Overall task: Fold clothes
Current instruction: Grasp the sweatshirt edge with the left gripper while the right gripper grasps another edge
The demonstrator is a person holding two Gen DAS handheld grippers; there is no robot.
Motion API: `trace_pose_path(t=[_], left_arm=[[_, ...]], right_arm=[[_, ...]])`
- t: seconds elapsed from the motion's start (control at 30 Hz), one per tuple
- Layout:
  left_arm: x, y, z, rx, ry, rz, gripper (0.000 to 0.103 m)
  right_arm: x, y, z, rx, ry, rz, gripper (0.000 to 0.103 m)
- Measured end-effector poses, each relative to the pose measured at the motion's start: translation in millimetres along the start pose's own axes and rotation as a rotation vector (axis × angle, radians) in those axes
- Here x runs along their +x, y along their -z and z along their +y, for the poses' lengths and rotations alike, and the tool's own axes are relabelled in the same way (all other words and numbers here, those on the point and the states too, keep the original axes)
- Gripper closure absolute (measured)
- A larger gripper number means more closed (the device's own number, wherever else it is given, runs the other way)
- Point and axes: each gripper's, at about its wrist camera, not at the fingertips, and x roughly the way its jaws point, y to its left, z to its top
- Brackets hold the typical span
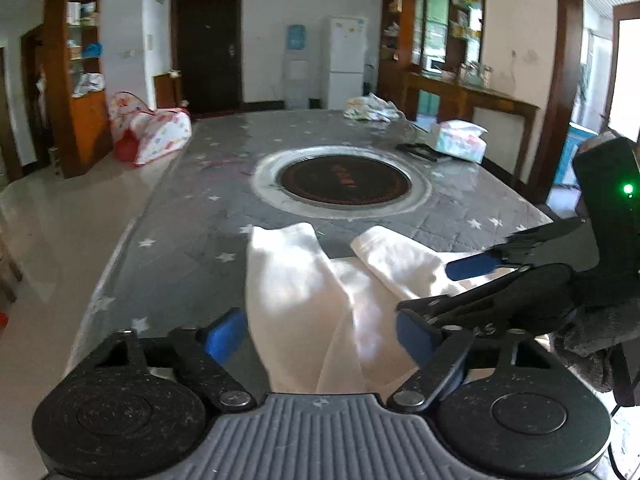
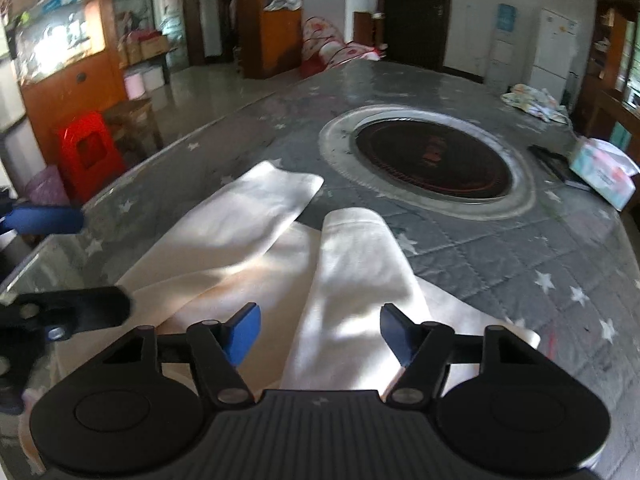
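Note:
A cream-white garment (image 1: 320, 300) lies on the near end of the table, with two long parts (image 2: 256, 204) (image 2: 356, 256) folded forward side by side toward the table's middle. My left gripper (image 1: 320, 336) is open just above the garment, its blue pads (image 1: 224, 338) apart on either side of the left part. My right gripper (image 2: 319, 334) is also open, straddling the right part without pinching it. In the left wrist view the right gripper (image 1: 448, 284) shows from the side on the right, over the garment. In the right wrist view the left gripper (image 2: 80, 264) shows at the left edge.
The table (image 1: 180, 240) wears a grey star-print quilted cover with a round black cooktop (image 1: 344, 178) set in its middle. A tissue pack (image 1: 460, 140), a black flat object (image 1: 418, 150) and a heap of cloth (image 1: 372, 108) lie at the far right. A red stool (image 2: 88, 152) stands on the floor to the left.

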Motion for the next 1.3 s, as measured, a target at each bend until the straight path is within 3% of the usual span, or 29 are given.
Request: trace_pose_path(t=[0.23,0.3,0.37,0.47,0.5,0.6,0.63,0.8,0.93,1.07,1.13,1.17,1.3], left_arm=[[28,-6,-9,0.065,0.061,0.050,0.040],[37,-7,-13,0.092,0.076,0.071,0.044],[40,-6,-10,0.082,0.072,0.080,0.047],[43,-5,-4,0.065,0.067,0.092,0.064],[44,-5,-2,0.060,0.066,0.097,0.076],[47,-3,3,0.043,0.061,0.109,0.086],[48,-3,5,0.038,0.059,0.113,0.091],[33,1,20,-0.023,0.036,0.091,0.097],[11,10,35,-0.085,0.018,0.060,0.098],[-7,20,42,-0.124,-0.004,0.047,0.100],[-12,22,45,-0.131,-0.011,0.046,0.100],[-15,23,46,-0.135,-0.014,0.045,0.100],[-23,22,48,-0.134,-0.018,0.041,0.096]], right_arm=[[15,4,-3,-0.049,0.007,0.031,0.059],[13,5,-5,-0.054,0.017,0.025,0.074],[11,6,-8,-0.053,0.021,0.021,0.079],[5,10,-13,-0.045,0.028,0.007,0.089],[1,11,-15,-0.038,0.034,-0.002,0.094],[-14,16,-23,-0.007,0.056,-0.037,0.098],[-20,18,-26,0.005,0.066,-0.047,0.099],[-49,29,-42,0.062,0.128,-0.089,0.101],[-55,29,-40,0.070,0.115,-0.094,0.100],[-57,28,-36,0.072,0.093,-0.095,0.095],[-59,28,-34,0.073,0.082,-0.096,0.089],[-59,27,-33,0.073,0.077,-0.097,0.082],[-33,13,-21,0.052,0.028,-0.076,0.074]])
